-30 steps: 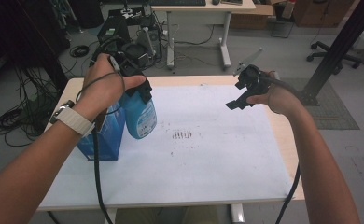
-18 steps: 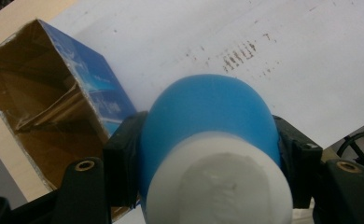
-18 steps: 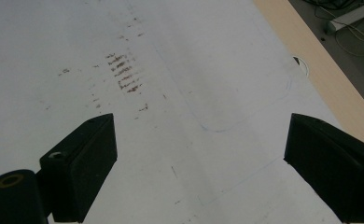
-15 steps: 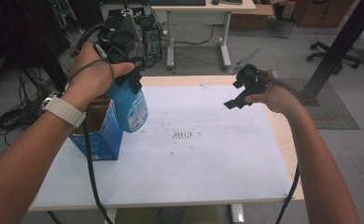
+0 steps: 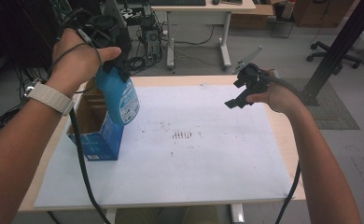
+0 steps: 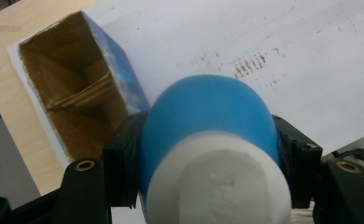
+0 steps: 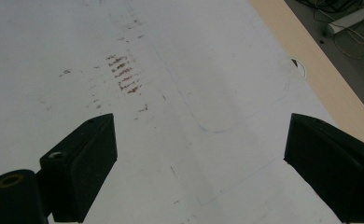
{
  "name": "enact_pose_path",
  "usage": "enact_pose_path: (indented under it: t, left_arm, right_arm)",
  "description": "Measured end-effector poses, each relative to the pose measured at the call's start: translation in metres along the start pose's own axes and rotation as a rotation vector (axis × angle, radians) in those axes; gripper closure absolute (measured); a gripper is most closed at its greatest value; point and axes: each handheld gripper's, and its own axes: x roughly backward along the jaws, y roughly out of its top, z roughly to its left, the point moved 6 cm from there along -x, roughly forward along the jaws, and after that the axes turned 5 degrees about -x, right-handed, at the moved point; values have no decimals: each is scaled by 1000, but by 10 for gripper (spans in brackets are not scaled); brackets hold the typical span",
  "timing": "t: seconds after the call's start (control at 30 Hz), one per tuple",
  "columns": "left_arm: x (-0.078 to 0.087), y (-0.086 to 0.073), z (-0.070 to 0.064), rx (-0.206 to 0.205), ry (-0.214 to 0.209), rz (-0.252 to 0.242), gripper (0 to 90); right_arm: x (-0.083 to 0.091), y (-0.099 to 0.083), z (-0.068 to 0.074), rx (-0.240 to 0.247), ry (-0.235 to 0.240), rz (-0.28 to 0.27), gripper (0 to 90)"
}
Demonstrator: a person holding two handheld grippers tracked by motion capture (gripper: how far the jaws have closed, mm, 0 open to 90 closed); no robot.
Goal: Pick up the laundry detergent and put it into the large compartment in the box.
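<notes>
High view: a blue bottle (image 5: 119,95) is held aloft by the left claw (image 5: 106,35), above the open blue carton (image 5: 95,130) standing at the left of the tabletop (image 5: 208,158). The right claw (image 5: 238,95) is raised over the right side.

Left gripper view: both jaws are clamped against the bottle's (image 6: 208,140) blue body, with the carton (image 6: 77,88) seen below, open and brown inside.

Right gripper view: the jaws are spread wide, holding nothing, over the stained white sheet (image 7: 180,93).

Counter (image 5: 208,172): white sheet bare across middle and right, passage unobstructed; open carton (image 5: 96,128) standing at left edge, mouth upward; blue bottle (image 5: 119,98) held raised above carton's right side.
</notes>
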Motion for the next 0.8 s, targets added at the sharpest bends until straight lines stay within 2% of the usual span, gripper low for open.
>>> enact_pose_path:
  t: [0.27,0.43,0.53,0.8]
  left_arm:
    - [18,-2,19,56,19,-13,373]
    - [22,-3,26,78,32,-9,373]
    - [24,-5,34,109,32,-5,373]
    - [31,-9,48,157,44,-15,373]
  right_arm:
    - [0,1,0,1,-2,-2,95]
    - [2,1,-1,0,-4,-1,95]
    - [2,1,-1,1,-5,-2,95]
    - [1,2,-1,2,-5,0,95]
